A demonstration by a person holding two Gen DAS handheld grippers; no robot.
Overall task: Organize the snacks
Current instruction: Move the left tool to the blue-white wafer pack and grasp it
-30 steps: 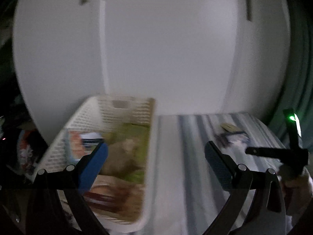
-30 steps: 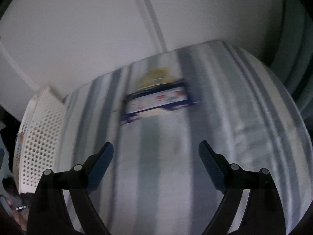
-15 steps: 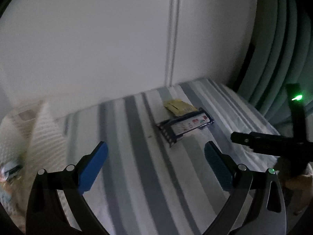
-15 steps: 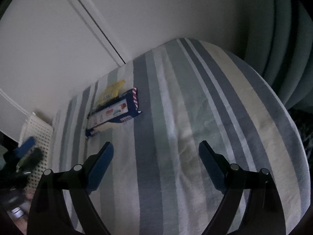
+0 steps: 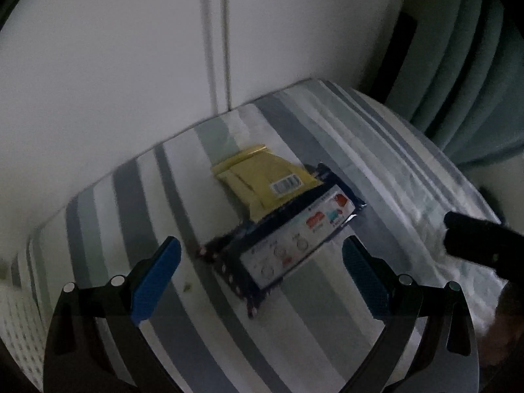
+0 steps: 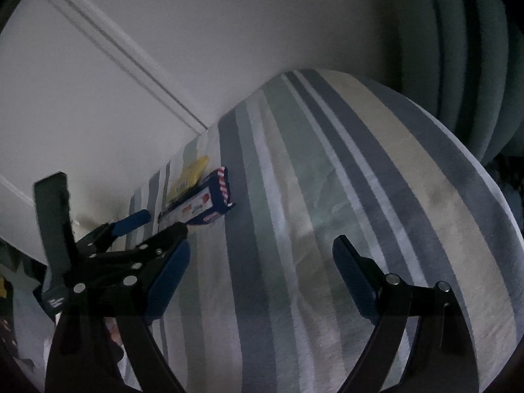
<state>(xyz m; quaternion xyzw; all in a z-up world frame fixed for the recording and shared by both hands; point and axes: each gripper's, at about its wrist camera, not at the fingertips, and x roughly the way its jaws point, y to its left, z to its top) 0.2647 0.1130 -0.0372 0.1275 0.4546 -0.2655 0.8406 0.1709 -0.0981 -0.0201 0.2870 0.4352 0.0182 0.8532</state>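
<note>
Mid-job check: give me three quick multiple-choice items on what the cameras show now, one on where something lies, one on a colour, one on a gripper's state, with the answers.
1. Where does the yellow packet lie relative to the blue snack pack?
A. on the far side of it, one corner tucked under it
B. inside a basket
C. held in the jaws

2. What colour are the pads of the left gripper?
A. red
B. blue
C. yellow

3. What state is the left gripper in?
A. shut on the blue snack pack
B. shut on nothing
C. open, jaws either side of the pack

Answers:
1 A, the blue pack overlaps the packet's near corner on the striped cloth.
2 B, both pads show blue.
3 C, a wide gap shows between the jaws.
</note>
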